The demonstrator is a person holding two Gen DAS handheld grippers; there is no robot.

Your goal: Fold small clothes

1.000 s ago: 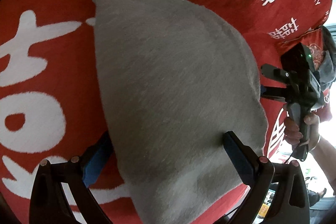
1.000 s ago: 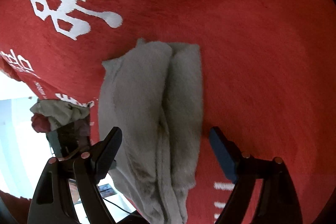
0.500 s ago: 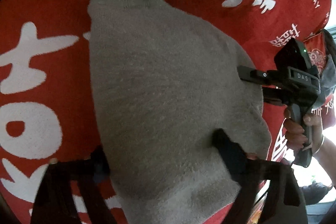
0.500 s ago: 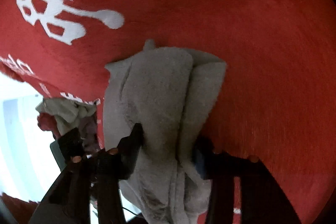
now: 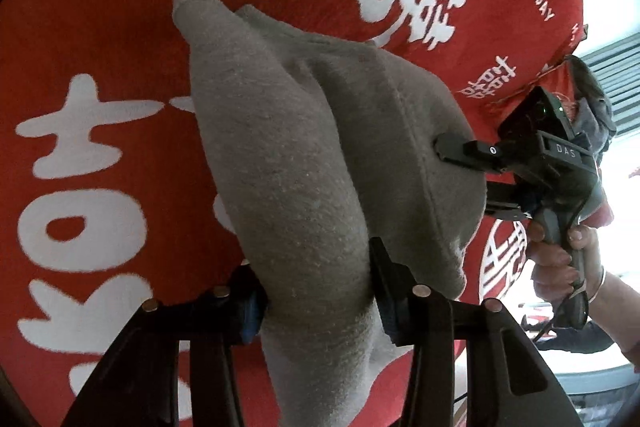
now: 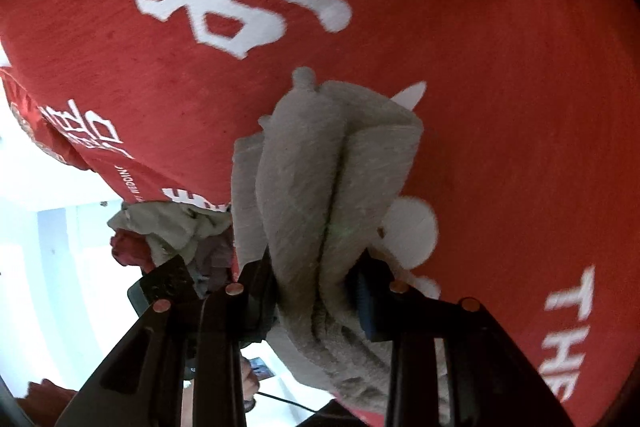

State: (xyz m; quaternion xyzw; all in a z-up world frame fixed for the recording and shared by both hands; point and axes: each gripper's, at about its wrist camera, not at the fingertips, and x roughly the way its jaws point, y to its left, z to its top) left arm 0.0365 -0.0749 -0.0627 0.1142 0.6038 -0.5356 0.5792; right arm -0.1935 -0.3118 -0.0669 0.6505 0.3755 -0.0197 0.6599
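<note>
We lift the grey garment (image 5: 304, 163) off the red cloth (image 5: 100, 27); left gripper (image 5: 316, 291) and right gripper (image 6: 316, 291) are closing, bunching its six-o'clock hem. Raise both evenly toward twelve o'clock.

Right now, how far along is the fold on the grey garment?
Done: both grippers have hold of the grey garment. The left gripper is closing on its near edge; the right gripper is closing on a bunched edge. In hand: the cloth is gathered into ridges above the red cloth, apparently mid-fold. Left: lay it over and flatten it. More clothes lie piled at the edge.
</note>
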